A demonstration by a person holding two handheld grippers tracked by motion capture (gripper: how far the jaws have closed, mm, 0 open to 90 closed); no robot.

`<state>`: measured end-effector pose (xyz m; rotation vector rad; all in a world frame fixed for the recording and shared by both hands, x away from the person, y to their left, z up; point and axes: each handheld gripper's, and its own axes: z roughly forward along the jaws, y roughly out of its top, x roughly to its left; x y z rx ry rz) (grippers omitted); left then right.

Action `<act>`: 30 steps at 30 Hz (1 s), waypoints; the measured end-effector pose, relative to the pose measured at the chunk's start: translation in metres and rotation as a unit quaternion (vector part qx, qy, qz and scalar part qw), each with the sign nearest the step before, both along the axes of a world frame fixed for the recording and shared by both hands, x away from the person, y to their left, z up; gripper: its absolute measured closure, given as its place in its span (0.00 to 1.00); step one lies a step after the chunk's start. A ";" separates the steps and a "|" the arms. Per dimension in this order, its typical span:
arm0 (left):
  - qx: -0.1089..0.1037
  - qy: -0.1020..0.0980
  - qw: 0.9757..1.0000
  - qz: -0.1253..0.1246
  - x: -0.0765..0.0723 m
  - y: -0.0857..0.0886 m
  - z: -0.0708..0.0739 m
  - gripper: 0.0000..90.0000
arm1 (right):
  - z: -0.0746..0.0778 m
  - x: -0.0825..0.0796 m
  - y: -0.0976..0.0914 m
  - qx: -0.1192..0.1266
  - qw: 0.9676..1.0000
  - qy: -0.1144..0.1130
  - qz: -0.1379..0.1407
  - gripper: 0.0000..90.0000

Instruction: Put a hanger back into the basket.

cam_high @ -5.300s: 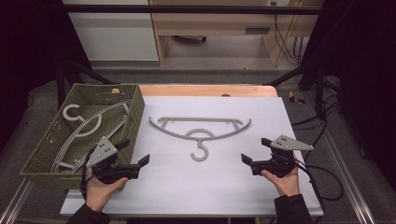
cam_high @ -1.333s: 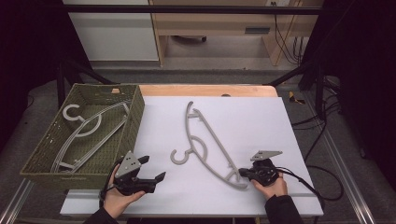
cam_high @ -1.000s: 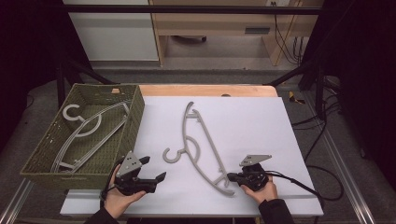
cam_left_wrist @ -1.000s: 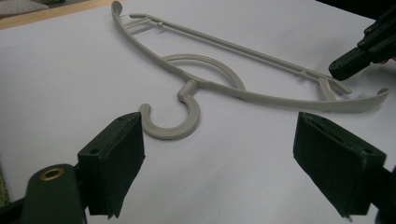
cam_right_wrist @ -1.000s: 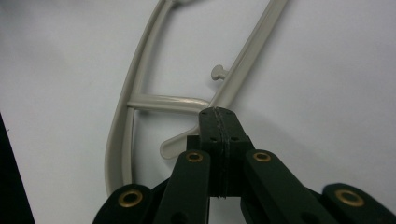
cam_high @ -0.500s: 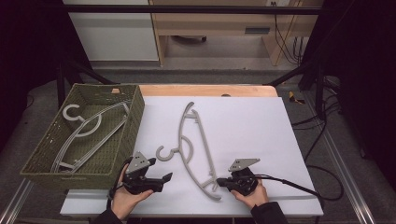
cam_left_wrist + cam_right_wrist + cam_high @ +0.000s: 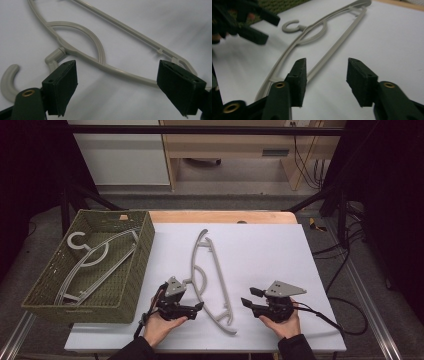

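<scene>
On the white table [image 7: 270,245], seen from the high view, a woven green basket [image 7: 125,270] is set against the left edge, with grey hangers [image 7: 95,260] laid inside it. A loose grey hanger [image 7: 212,270] is laid on the bare surface just right of the basket, running from the middle of the table down toward the near edge, its hook turned toward the basket. Wide open room is left on the right half of the table and along the far edge, where a strip of wood is exposed. The left tool [image 7: 196,309] is held near the front edge, just beside the hanger's hook and lower arm; in the left gripper view its jaws are seen spread wide apart over the hanger [image 7: 105,65], clamped on nothing. The right tool [image 7: 248,297] is held to the right of the hanger's near tip, apart from it; in the right gripper view its jaws are likewise parted and empty, with the hanger [image 7: 312,40] stretched away ahead and the left tool [image 7: 249,22] seen at upper left.
</scene>
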<state>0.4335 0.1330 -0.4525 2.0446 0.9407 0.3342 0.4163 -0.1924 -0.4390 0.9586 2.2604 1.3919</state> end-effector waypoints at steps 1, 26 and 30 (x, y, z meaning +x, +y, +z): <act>0.011 0.006 1.000 0.002 0.004 -0.007 -0.006 0.18 | 0.003 0.000 -0.005 0.008 1.000 -0.007 -0.008 0.51; 0.075 0.027 0.996 0.033 0.016 -0.038 -0.027 0.25 | 0.012 0.002 -0.024 0.015 0.998 -0.014 -0.060 0.30; 0.098 0.031 0.994 0.033 0.018 -0.037 -0.024 0.34 | 0.012 0.002 -0.024 0.017 0.998 -0.011 -0.059 0.29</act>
